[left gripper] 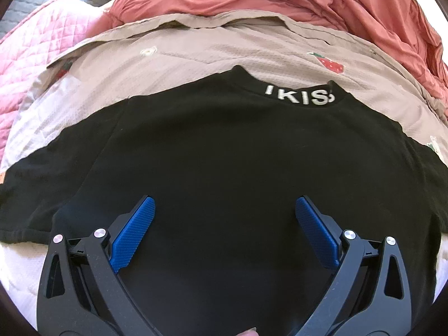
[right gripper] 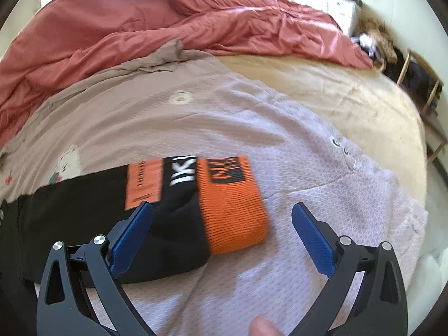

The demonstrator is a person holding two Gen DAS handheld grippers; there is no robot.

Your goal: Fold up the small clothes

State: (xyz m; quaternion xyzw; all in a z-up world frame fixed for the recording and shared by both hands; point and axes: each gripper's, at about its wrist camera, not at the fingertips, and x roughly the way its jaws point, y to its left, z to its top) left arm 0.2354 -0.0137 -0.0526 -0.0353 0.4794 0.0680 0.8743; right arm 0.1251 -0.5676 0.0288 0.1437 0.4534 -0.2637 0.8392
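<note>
A small black shirt lies flat on a beige sheet, its collar with white letters at the far side. My left gripper is open and empty, just above the shirt's middle. In the right wrist view the shirt's sleeve ends in an orange ribbed cuff with orange patches and white letters. My right gripper is open and empty, its fingers on either side of the sleeve end and cuff.
The beige sheet with strawberry prints covers the bed. A rumpled red duvet lies at the far side. A pink quilted blanket is far left. A wooden chair stands beyond the bed's right edge.
</note>
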